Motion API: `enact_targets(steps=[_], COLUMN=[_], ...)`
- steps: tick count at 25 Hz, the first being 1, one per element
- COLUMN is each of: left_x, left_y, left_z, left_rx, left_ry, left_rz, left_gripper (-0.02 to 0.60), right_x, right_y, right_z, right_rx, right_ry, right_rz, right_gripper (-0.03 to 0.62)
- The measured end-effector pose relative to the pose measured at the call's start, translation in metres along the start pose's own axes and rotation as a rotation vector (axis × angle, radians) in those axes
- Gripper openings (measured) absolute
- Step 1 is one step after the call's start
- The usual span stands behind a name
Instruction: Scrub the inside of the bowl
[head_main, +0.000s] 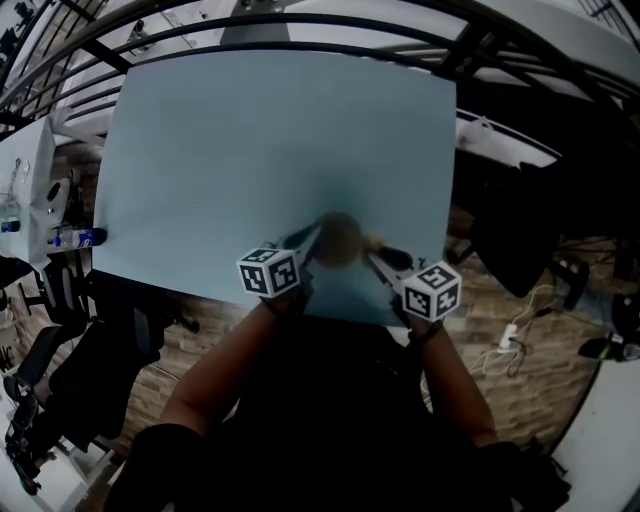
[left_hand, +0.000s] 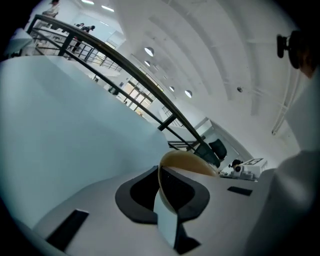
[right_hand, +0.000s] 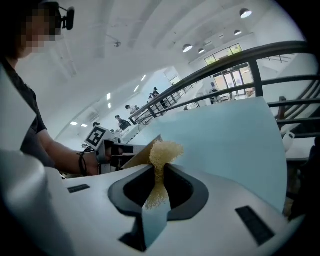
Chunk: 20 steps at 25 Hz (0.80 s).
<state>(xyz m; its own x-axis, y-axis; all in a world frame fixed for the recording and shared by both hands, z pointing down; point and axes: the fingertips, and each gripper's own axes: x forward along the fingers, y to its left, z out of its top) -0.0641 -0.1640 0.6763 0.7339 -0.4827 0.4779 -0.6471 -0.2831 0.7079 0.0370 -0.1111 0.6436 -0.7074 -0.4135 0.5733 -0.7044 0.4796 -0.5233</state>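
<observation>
A tan bowl is held tilted just above the pale blue table, near its front edge. My left gripper is shut on the bowl's rim, which runs edge-on between its jaws. From the right, my right gripper is shut on a yellow mesh scrubber. The scrubber's tuft sticks out past the jaws, right beside the bowl's edge. In the right gripper view the left gripper shows beyond the bowl with its marker cube. The inside of the bowl is blurred in the head view.
The table's front edge runs just under both grippers. Black railings stand behind the table. A white desk with a blue bottle and black chairs are at the left. A dark chair and floor cables are at the right.
</observation>
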Motion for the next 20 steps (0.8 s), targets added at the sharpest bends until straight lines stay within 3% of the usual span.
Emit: enact_targets(steps=[5, 10, 20], left_x=[0.015, 0.031, 0.046], left_y=[0.007, 0.018, 0.054], left_z=[-0.010, -0.033, -0.056], left_rx=[0.091, 0.221, 0.239], left_ry=[0.065, 0.144, 0.163], left_rz=[0.029, 0.028, 0.081], left_gripper=[0.009, 0.010, 0.011], right_x=[0.010, 0.004, 0.017], right_y=[-0.022, -0.042, -0.042], right_z=[0.010, 0.021, 0.002], right_rx=[-0.015, -0.010, 0.007], right_ry=[0.006, -0.076, -0.020], right_rz=[-0.109, -0.234, -0.234], right_gripper=[0.064, 0.064, 0.066])
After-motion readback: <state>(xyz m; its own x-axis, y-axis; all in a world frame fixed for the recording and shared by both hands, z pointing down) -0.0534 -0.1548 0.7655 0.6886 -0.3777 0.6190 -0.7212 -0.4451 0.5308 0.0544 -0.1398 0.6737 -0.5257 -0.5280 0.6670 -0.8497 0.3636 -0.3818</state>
